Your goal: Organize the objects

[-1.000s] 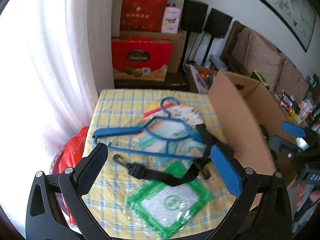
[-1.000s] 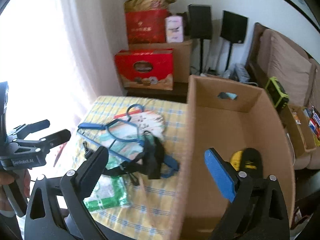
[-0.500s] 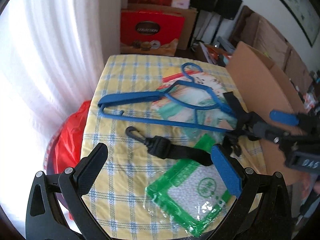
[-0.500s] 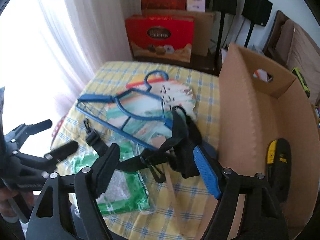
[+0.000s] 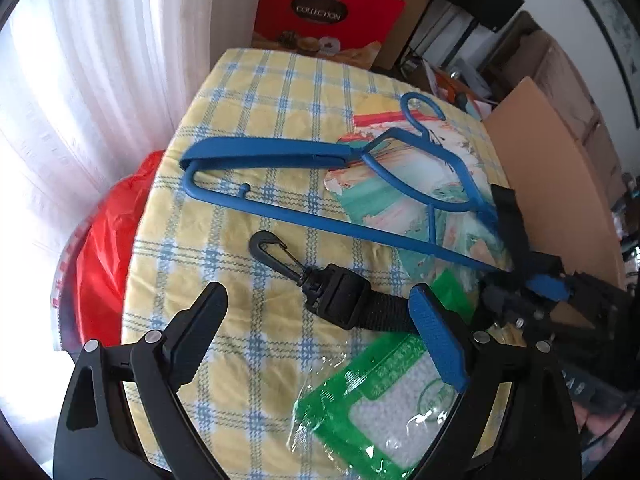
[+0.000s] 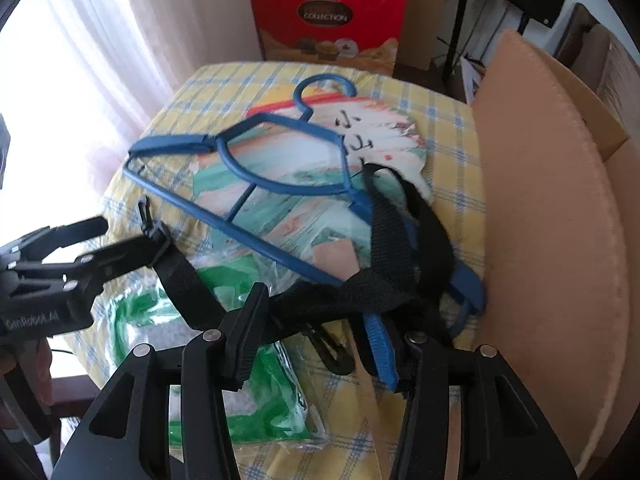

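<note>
A black strap [image 5: 372, 306] with a clip hook [image 5: 268, 246] lies on the yellow checked tablecloth [image 5: 280, 96]. My left gripper [image 5: 320, 340] is open, low over the strap's buckle end. My right gripper [image 6: 312, 340] is open with its fingers on either side of the strap's bunched middle [image 6: 384, 276]. A blue hanger [image 5: 320, 156] lies over a printed bag [image 5: 404, 184]; it also shows in the right wrist view [image 6: 256, 184]. A green sachet [image 5: 384, 404] lies under the strap.
A cardboard box [image 6: 552, 240] stands at the table's right edge. A red gift box [image 5: 328, 20] sits beyond the table. A red plastic bag [image 5: 108, 248] and a white curtain [image 5: 100, 60] are on the left.
Both grippers have moved down and closer to the table. The right gripper swung left from the box to the strap and narrowed its opening.
</note>
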`<state>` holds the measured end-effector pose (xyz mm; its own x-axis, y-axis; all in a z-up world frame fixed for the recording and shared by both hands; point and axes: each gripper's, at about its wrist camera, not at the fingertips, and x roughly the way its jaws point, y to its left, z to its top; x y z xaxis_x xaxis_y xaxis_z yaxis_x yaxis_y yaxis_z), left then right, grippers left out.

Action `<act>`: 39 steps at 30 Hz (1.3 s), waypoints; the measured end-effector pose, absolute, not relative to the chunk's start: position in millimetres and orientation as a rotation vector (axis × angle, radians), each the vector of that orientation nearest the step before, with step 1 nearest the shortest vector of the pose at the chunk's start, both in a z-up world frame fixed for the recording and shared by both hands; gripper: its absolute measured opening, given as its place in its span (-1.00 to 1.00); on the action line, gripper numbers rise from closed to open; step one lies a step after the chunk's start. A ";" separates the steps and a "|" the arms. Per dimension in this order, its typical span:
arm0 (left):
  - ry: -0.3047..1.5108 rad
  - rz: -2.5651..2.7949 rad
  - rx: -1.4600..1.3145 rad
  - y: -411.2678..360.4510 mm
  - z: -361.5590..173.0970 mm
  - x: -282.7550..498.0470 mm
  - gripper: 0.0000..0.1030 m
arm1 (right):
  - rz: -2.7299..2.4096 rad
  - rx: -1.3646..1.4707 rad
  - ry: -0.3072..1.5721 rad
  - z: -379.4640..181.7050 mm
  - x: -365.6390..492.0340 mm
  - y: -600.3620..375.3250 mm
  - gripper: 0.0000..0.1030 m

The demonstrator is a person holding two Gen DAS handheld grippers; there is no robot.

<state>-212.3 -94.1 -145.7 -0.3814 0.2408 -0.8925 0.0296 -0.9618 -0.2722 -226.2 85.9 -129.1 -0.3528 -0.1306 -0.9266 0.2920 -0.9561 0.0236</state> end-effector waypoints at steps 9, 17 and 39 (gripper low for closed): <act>-0.342 2.507 -1.700 -82.4 -154.8 -221.1 0.45 | -2.391 1.598 0.278 -135.6 -224.4 83.5 -0.22; -0.264 2.582 -1.676 -73.7 -153.7 -222.6 -0.37 | -2.375 1.578 0.244 -129.4 -220.7 88.2 -0.72; -0.303 2.557 -1.573 -67.9 -98.4 -215.5 -0.58 | -2.409 1.380 0.093 -52.6 -195.4 91.9 -0.78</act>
